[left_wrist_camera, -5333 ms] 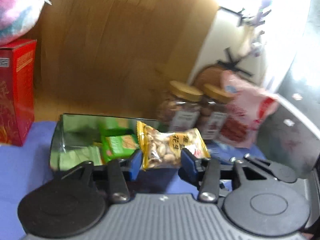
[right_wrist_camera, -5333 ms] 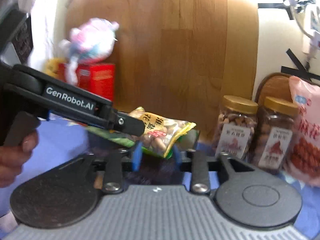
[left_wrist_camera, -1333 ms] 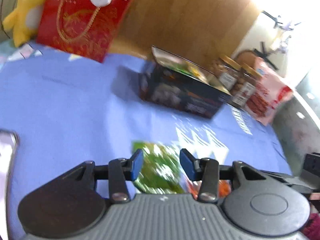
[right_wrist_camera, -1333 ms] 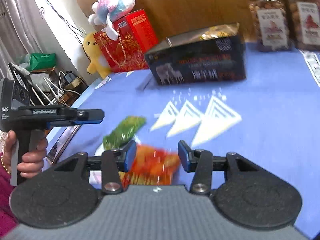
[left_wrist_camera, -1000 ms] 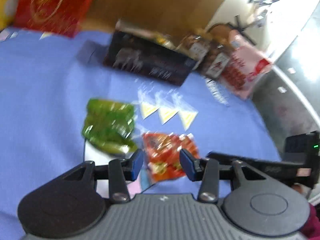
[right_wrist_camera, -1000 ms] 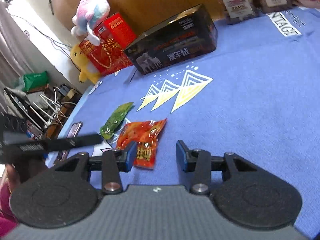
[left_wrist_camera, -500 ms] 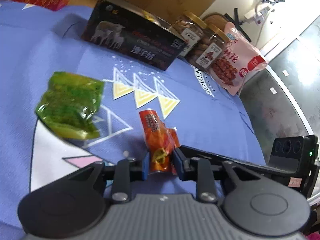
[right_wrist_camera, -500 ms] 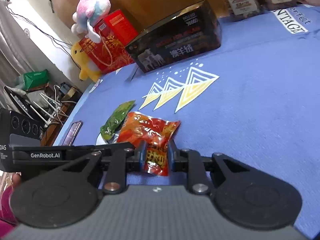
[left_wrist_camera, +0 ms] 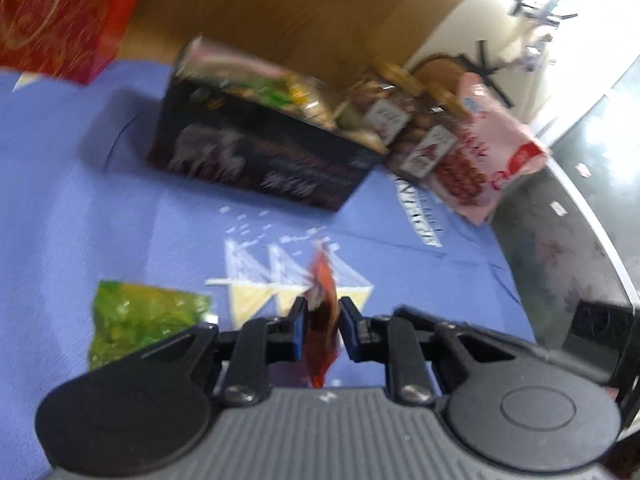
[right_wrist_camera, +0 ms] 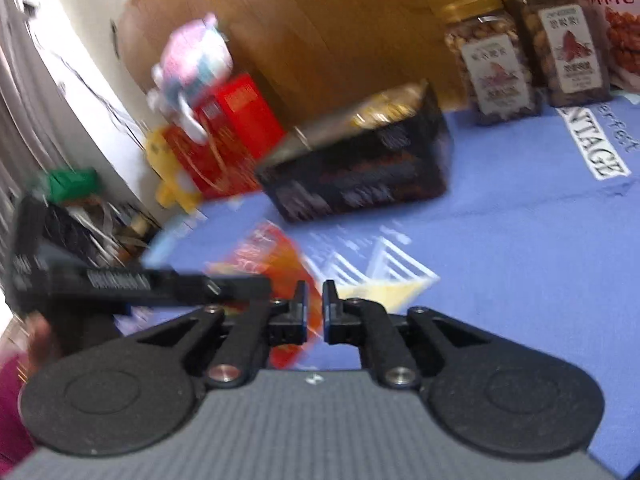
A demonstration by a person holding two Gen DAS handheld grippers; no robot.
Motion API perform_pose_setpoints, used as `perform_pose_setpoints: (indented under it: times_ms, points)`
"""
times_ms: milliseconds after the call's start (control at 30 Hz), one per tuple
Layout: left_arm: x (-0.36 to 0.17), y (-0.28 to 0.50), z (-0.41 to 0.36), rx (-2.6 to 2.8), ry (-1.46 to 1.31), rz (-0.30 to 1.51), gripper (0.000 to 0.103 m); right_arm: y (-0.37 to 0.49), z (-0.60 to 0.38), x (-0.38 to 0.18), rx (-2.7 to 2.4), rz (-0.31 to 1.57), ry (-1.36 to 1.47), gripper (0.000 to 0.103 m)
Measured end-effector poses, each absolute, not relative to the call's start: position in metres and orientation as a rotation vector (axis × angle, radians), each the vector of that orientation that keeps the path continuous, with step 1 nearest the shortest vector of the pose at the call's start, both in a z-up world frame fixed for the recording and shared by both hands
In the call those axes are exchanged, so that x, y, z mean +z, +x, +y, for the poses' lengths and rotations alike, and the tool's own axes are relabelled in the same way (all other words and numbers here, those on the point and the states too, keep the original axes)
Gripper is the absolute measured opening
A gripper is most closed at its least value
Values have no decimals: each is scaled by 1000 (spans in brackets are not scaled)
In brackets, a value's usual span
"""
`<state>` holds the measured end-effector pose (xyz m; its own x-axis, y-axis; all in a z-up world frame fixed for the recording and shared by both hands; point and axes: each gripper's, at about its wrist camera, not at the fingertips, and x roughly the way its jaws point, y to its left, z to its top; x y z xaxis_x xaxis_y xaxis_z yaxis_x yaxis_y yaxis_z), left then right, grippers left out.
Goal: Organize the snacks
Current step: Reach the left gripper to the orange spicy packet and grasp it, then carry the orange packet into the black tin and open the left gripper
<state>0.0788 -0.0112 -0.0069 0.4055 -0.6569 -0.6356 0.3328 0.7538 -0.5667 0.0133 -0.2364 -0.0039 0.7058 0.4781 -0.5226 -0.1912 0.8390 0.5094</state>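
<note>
Pinching one red snack packet point(left_wrist_camera: 321, 322) from both ends: left gripper point(left_wrist_camera: 323, 330) and right gripper point(right_wrist_camera: 314, 307) both clamped, lifting it toward the black box point(left_wrist_camera: 256, 160).

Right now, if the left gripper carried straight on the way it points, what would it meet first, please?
The left gripper, shut on the red snack packet, would probably first meet the blue cloth, short of the black box; depth is unclear.

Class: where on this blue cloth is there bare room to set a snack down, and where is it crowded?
Bare cloth lies right of the black box, before the jars, and left of the green packet. Crowded: along the wooden back, around the red packet.
</note>
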Motion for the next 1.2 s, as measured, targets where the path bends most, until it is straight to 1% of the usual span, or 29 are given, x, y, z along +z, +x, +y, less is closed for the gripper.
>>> perform_pose_setpoints:
  times_ms: [33, 67, 100, 167, 200, 300, 367, 433, 500, 600, 667, 700, 767, 800, 833, 900, 1067, 1100, 1133, 1200]
  points:
    - [-12, 82, -9, -632, -394, 979, 16, 13, -234, -10, 375, 717, 408, 21]
    - [-15, 84, -7, -626, -400, 986, 16, 13, -231, -16, 376, 740, 383, 31]
    - [-18, 87, -7, -623, -406, 992, 17, 13, -229, -21, 387, 758, 372, 36]
    - [-22, 89, -4, -622, -416, 1007, 19, 11, -227, -25, 401, 755, 369, 37]
    - [-25, 90, -5, -626, -420, 1010, 19, 11, -226, -24, 410, 752, 359, 39]
    - [-31, 91, -2, -654, -487, 1016, 15, 12, -226, -24, 417, 752, 369, 40]
    - [-30, 90, 4, -667, -535, 1005, 15, 13, -229, -24, 431, 754, 409, 41]
    - [-29, 89, 12, -696, -625, 1004, 15, 12, -238, -25, 468, 744, 505, 44]
    - [-27, 89, 19, -727, -697, 992, 15, 12, -248, -26, 506, 742, 621, 53]
    - [-14, 82, 21, -788, -734, 952, 14, 11, -261, -31, 575, 703, 803, 56]
    - [-5, 79, 18, -822, -733, 932, 15, 12, -266, -32, 622, 680, 920, 56]
    - [-1, 77, 15, -837, -722, 927, 15, 12, -268, -31, 646, 667, 963, 47]
    - [6, 74, 7, -838, -671, 918, 19, 14, -267, -28, 680, 656, 995, 21]
    - [10, 73, 2, -814, -616, 911, 22, 14, -266, -23, 672, 644, 980, 19]
    - [14, 73, -1, -796, -570, 901, 29, 14, -266, -16, 654, 629, 945, 19]
    - [23, 78, -7, -771, -500, 870, 33, 18, -262, -1, 620, 614, 854, 18]
    - [57, 117, -21, -705, -351, 761, 34, 65, -252, 31, 550, 588, 655, 18]
    - [62, 128, -22, -693, -334, 745, 36, 80, -248, 38, 536, 580, 613, 18]
    - [66, 142, -23, -665, -315, 732, 41, 96, -244, 44, 522, 574, 572, 18]
    - [67, 168, -29, -600, -273, 722, 41, 124, -234, 49, 482, 567, 480, 18]
